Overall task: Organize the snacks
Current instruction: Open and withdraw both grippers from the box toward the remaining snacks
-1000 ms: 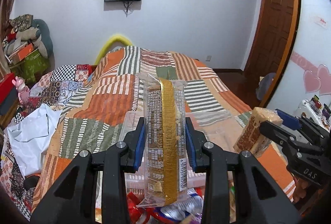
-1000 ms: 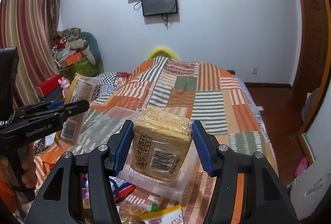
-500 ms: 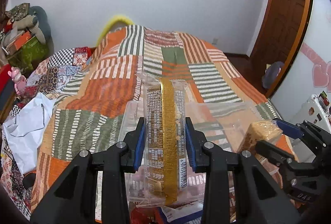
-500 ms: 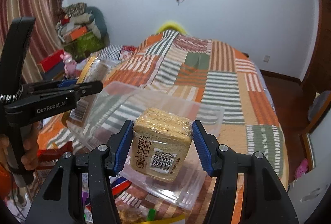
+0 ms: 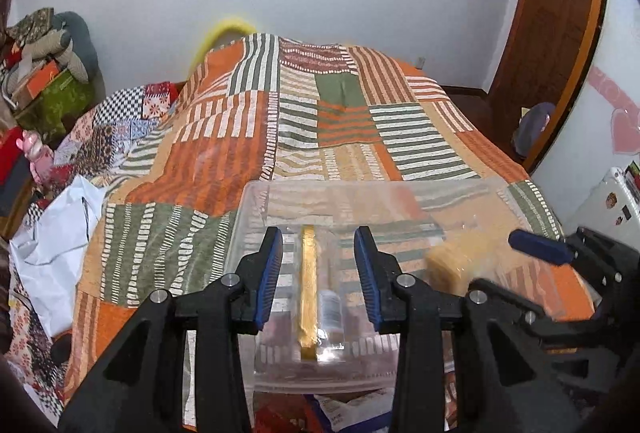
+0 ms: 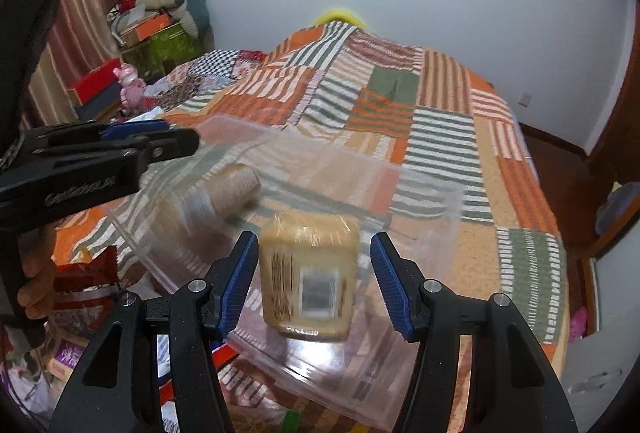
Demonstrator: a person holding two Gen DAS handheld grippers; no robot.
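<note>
We have both snacks over the clear bin [image 5: 256, 217]: left hand-held gripper [image 5: 318, 269] and right hand-held gripper [image 6: 312, 275], jaws just opening, release the gold-striped pack [image 5: 308, 297] and bread pack [image 6: 308, 273] into it.

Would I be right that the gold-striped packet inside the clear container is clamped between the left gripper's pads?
Not quite: the left wrist view shows the gold-striped packet inside the clear container lying free, since the left gripper has just opened its jaws and the pads stand clear of it.
</note>
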